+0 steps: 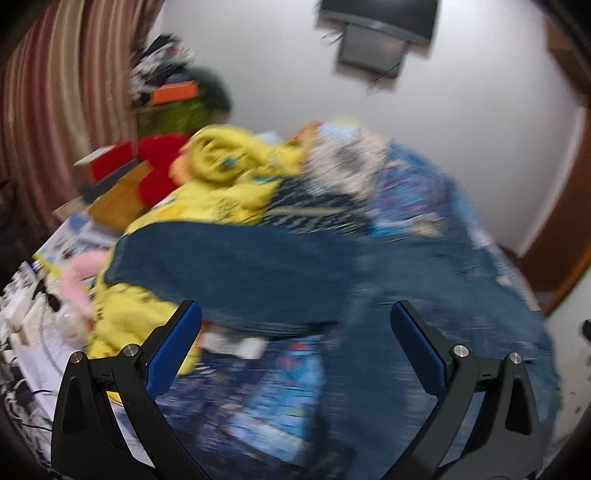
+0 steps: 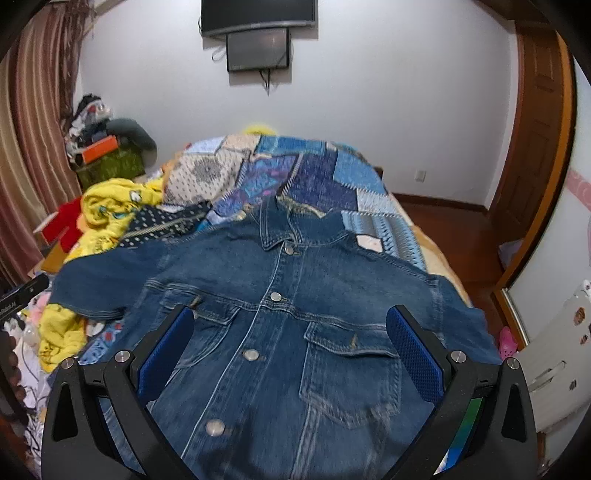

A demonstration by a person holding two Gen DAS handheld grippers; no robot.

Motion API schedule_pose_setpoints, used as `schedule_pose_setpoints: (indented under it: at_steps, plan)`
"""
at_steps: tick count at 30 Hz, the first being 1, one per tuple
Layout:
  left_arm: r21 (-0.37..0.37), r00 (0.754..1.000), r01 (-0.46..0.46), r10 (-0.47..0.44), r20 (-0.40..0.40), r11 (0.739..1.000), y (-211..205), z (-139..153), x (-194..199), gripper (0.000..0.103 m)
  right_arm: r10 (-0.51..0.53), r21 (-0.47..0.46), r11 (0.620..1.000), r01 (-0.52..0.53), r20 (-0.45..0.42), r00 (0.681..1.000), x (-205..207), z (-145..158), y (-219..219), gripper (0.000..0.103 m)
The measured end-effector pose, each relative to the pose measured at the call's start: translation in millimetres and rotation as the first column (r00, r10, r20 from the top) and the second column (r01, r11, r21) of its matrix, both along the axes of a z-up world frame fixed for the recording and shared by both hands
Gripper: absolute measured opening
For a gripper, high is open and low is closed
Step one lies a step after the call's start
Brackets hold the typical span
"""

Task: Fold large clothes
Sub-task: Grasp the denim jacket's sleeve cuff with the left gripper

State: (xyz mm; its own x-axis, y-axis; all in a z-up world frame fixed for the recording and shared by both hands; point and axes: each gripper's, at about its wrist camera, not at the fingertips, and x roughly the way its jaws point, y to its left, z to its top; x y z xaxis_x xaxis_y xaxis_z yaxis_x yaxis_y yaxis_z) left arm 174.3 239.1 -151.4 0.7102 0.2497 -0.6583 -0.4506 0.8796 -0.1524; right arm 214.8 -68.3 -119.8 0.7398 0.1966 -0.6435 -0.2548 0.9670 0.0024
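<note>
A blue denim jacket (image 2: 280, 332) lies spread face up on the bed, buttoned, collar at the far end, sleeves out to both sides. My right gripper (image 2: 290, 317) hovers open over its chest, between the two breast pockets, with nothing between its blue pads. The left wrist view is blurred by motion. There my left gripper (image 1: 295, 314) is open above the jacket's (image 1: 258, 273) left sleeve and side, holding nothing. The left gripper's black body (image 2: 22, 295) shows at the left edge of the right wrist view.
A patchwork quilt (image 2: 317, 177) covers the bed. A heap of yellow clothing (image 2: 110, 206) and a dotted dark garment (image 2: 166, 221) lie left of the jacket. Boxes and clutter (image 2: 99, 155) stand by the curtain. A wooden door (image 2: 532, 147) is at right, a screen (image 2: 258, 22) on the wall.
</note>
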Motion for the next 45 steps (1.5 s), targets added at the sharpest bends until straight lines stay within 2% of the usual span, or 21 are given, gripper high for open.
schedule_pose_setpoints:
  at_steps: [3,6,8,13,15,18,21,23,25,28,31,32,33,36,38,41,45]
  plan:
    - [-0.036,0.997,-0.025,0.022,-0.072,0.999,38,-30,12,0.103,0.002,-0.021,1.0,-0.002,-0.025,1.0,19,-12,7,0.103]
    - [-0.156,0.993,-0.045,0.027,-0.112,0.987,75,-60,17,0.103,0.009,-0.028,1.0,-0.01,-0.039,0.999,39,-23,13,0.103]
    - [-0.24,0.989,-0.083,0.051,-0.136,0.967,101,-81,17,0.103,0.004,-0.041,0.999,-0.006,-0.049,0.999,49,-29,16,0.103]
    - [-0.453,0.985,-0.125,0.055,-0.165,0.883,143,-128,13,0.102,-0.019,-0.095,0.995,0.012,-0.077,0.997,68,-47,21,0.103]
    - [-0.504,0.987,-0.129,0.06,-0.152,0.854,153,-138,13,0.094,-0.017,-0.095,0.995,0.008,-0.105,0.994,77,-52,21,0.103]
    - [-0.548,0.991,-0.116,0.057,-0.124,0.829,165,-145,16,0.09,-0.015,-0.061,0.998,0.006,-0.157,0.988,87,-59,18,0.103]
    - [-0.609,0.995,-0.096,0.056,-0.084,0.787,178,-154,23,0.083,-0.021,-0.023,1.0,0.017,-0.195,0.981,96,-63,15,0.103]
    - [-0.628,0.994,-0.106,0.065,-0.088,0.771,186,-160,30,0.079,-0.022,0.004,1.0,0.023,-0.216,0.976,99,-65,12,0.103]
    - [-0.622,0.992,-0.121,0.075,-0.099,0.774,192,-164,34,0.075,-0.025,0.019,0.999,0.031,-0.232,0.972,102,-68,10,0.103]
    - [-0.604,0.985,-0.168,0.111,-0.131,0.779,201,-170,39,0.061,-0.032,0.042,0.998,0.044,-0.25,0.968,104,-69,6,0.103]
    - [-0.608,0.978,-0.209,0.151,-0.147,0.766,208,-172,38,0.047,-0.035,0.066,0.996,0.054,-0.257,0.966,104,-66,2,0.103]
    - [-0.604,0.975,-0.22,0.162,-0.149,0.766,209,-171,36,0.039,-0.037,0.071,0.996,0.057,-0.256,0.966,103,-65,0,0.103]
    - [-0.579,0.971,-0.237,0.178,-0.157,0.78,207,-165,34,0.028,-0.039,0.071,0.996,0.059,-0.255,0.966,103,-64,-1,0.103]
    - [-0.506,0.97,-0.239,0.186,-0.154,0.829,202,-146,31,0.019,-0.041,0.071,0.996,0.06,-0.247,0.968,99,-59,-5,0.103]
    - [-0.436,0.976,-0.214,0.181,-0.118,0.874,194,-123,33,0.016,-0.04,0.073,0.996,0.06,-0.243,0.969,96,-55,-9,0.103]
    - [-0.325,0.983,-0.182,0.17,-0.067,0.928,180,-83,46,0.014,-0.035,0.085,0.995,0.056,-0.231,0.972,90,-47,-14,0.103]
    - [-0.222,0.994,-0.109,0.113,0.004,0.969,156,-34,71,0.012,-0.027,0.092,0.995,0.046,-0.195,0.98,81,-34,-21,0.103]
